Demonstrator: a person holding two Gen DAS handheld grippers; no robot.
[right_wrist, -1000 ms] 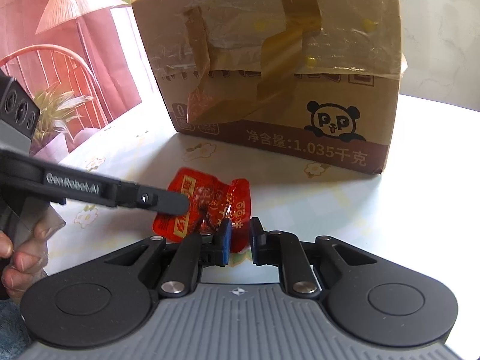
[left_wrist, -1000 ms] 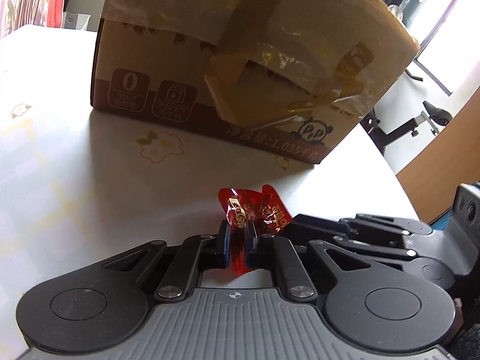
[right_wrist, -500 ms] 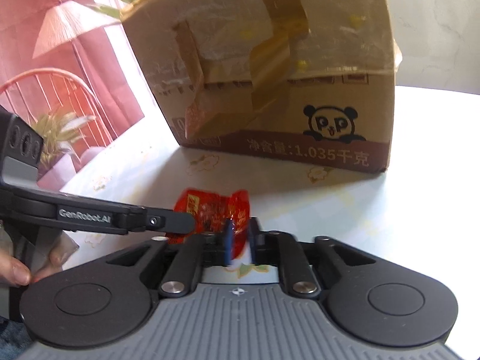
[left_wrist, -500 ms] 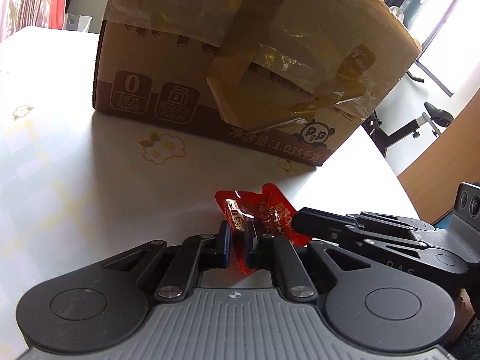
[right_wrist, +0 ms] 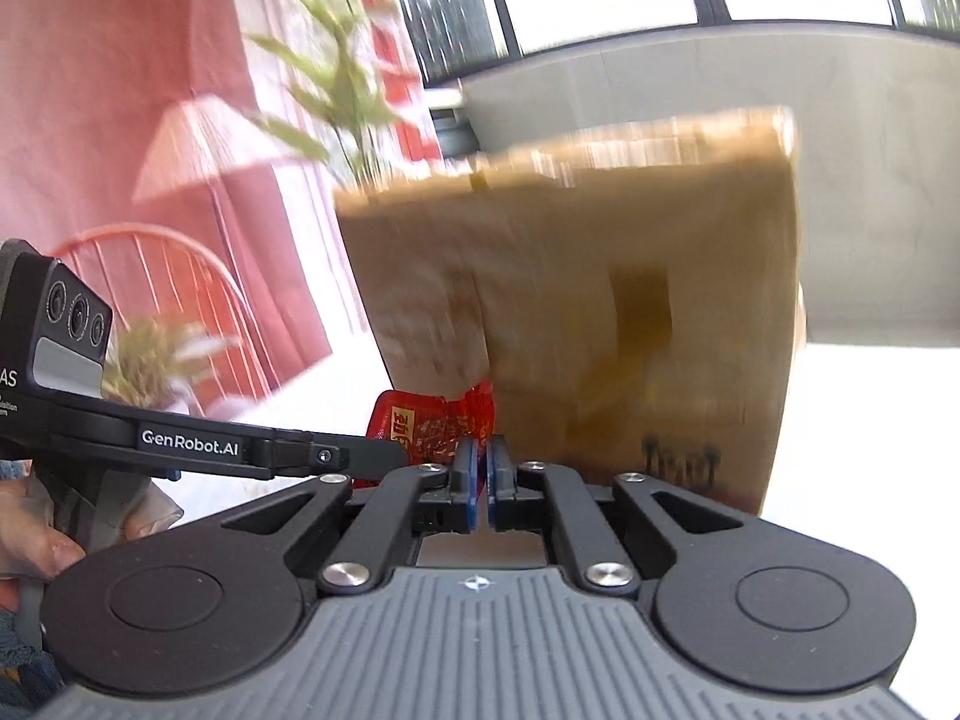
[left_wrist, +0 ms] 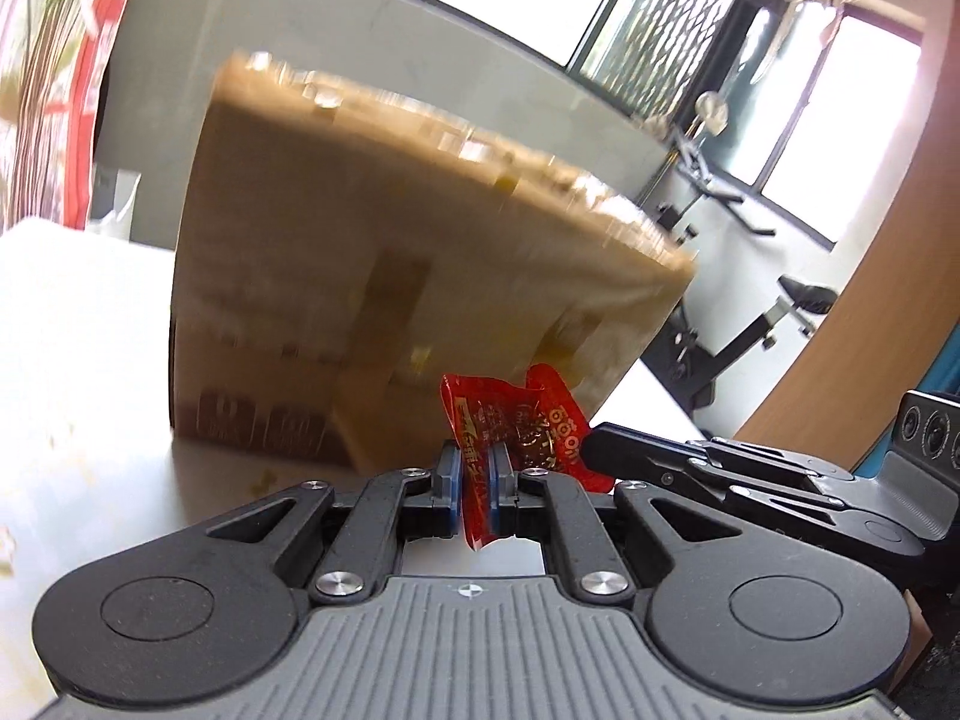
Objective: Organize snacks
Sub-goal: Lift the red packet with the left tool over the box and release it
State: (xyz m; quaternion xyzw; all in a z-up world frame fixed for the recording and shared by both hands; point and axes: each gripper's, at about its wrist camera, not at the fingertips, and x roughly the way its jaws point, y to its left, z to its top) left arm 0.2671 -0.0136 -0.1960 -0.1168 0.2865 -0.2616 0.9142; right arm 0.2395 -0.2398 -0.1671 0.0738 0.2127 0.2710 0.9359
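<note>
Both grippers lifted the red snack packet (left_wrist: pixel 516 426) off the table; left gripper (left_wrist: pixel 474 477) and right gripper (right_wrist: pixel 481 468) each stay clamped on an edge at frame centre. Pulling apart risks tearing it.

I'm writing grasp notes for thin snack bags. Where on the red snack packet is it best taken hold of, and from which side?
Grip the red snack packet at its flat crimped edges, coming from the near side, opposite the cardboard box. It is a thin, limp film, so pads close flat on the margin. That is probably why the left gripper and right gripper each pinch one end.
</note>
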